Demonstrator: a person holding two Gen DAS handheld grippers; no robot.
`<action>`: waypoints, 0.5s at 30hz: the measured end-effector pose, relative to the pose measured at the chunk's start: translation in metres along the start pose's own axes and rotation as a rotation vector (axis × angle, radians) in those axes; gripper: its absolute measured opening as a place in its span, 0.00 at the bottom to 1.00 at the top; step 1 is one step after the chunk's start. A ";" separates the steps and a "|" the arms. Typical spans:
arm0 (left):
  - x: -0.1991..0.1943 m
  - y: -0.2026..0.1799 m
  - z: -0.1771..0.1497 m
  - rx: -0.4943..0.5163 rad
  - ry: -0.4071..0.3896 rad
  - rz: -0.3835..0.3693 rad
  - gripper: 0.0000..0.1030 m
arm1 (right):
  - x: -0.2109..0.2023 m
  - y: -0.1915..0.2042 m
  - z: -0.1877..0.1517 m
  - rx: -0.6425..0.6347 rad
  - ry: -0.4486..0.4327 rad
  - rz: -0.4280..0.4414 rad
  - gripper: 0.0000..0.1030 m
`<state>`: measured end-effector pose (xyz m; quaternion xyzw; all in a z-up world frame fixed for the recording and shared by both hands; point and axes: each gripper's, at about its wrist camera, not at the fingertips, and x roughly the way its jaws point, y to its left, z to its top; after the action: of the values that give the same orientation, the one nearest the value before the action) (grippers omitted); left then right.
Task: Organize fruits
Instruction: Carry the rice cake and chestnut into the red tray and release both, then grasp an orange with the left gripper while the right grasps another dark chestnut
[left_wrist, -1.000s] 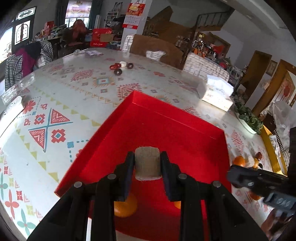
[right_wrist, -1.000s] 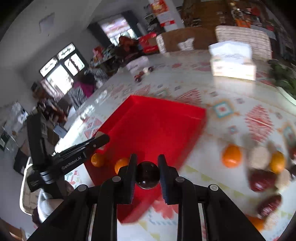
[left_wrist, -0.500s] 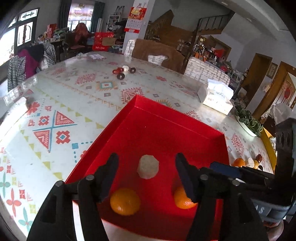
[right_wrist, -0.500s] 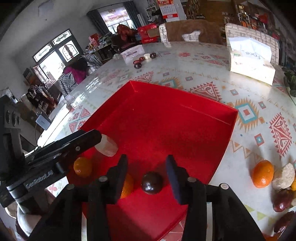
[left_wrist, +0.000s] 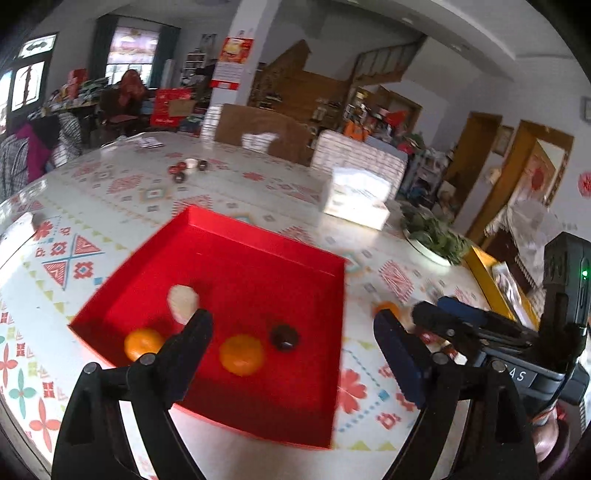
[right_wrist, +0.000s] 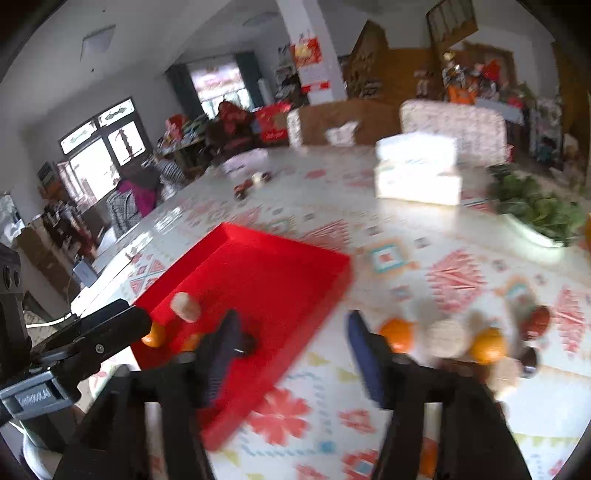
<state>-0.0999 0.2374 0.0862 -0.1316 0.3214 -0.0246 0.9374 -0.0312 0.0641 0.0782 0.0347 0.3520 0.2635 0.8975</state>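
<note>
Both the left tongs (left_wrist: 291, 347) and the right tongs (right_wrist: 291, 350) have just been opening and are now released, empty. Four fruits lie in the red tray (left_wrist: 266, 254); more wait right of it. The oranges (right_wrist: 397, 334) look light, firm and smooth, so they should be gripped across the middle.

Both grippers (left_wrist: 291, 354) (right_wrist: 291, 354) (just released) wide, empty

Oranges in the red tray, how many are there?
2. One orange lies near the red tray's near-left corner, the other orange sits mid-front, beside a dark round fruit. The tool fingers may hide more.
</note>
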 end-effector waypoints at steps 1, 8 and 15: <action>0.000 -0.007 -0.002 0.016 0.004 0.002 0.85 | -0.005 -0.007 -0.003 -0.003 0.009 -0.021 0.72; 0.010 -0.051 -0.012 0.047 0.067 -0.090 0.85 | -0.046 -0.092 -0.022 0.121 0.053 -0.152 0.72; 0.015 -0.079 -0.022 0.065 0.094 -0.108 0.85 | -0.081 -0.178 -0.027 0.307 -0.008 -0.174 0.70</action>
<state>-0.0987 0.1543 0.0812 -0.1169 0.3567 -0.0916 0.9223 -0.0185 -0.1327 0.0637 0.1417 0.3863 0.1279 0.9024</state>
